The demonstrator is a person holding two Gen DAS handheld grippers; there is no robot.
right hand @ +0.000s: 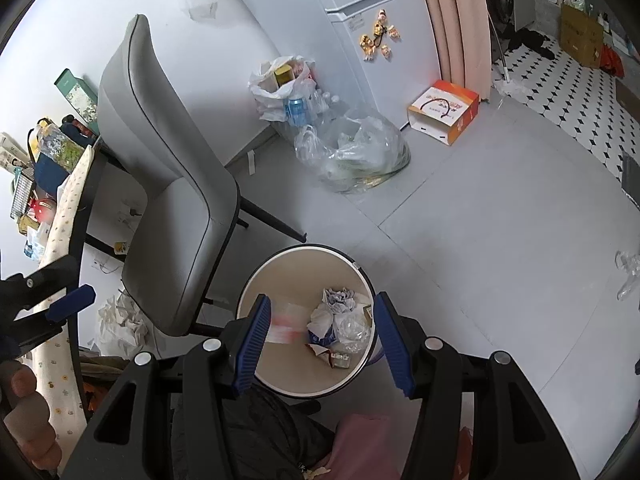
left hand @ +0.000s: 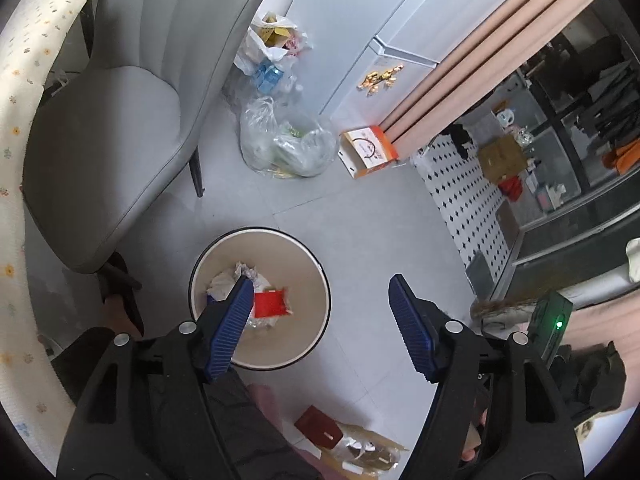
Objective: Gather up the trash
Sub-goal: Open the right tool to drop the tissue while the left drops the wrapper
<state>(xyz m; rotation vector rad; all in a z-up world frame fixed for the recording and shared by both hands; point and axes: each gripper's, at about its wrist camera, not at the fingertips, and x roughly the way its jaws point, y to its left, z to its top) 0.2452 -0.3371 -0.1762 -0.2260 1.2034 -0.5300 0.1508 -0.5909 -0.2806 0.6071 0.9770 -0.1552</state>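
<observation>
Trash is mostly already sitting in the bin [left hand: 260, 300], which stands on the floor right beside the grey chair [left hand: 108, 160]. From the left wrist view, the left tool [left hand: 320, 312] hangs above the bin's right edge with its jaws wide apart and nothing between them; a red wrapper [left hand: 271, 303] and crumpled paper [left hand: 236, 280] lie inside, just past the left finger. More scraps show low in the frame: a red card [left hand: 319, 427] and a clear crinkly packet [left hand: 368, 452] on the floor, closer to the person than the bin is.

From the right wrist view, the right tool [right hand: 320, 336] is straight over the bin [right hand: 306, 320], jaws spread about as wide as the rim, gripping nothing. A blurry pink-and-white wrapper [right hand: 286, 320] sits just off the left finger, looks like it's mid-drop, though I can't tell for sure. A wad of crumpled paper [right hand: 120, 320] lies on the floor left of the chair [right hand: 172, 184], near the left tool [right hand: 72, 298], so I'd guess the left hand is the closer one for that. A clear plastic scrap [right hand: 628, 274] lies well off to the right, more the right hand's job.
</observation>
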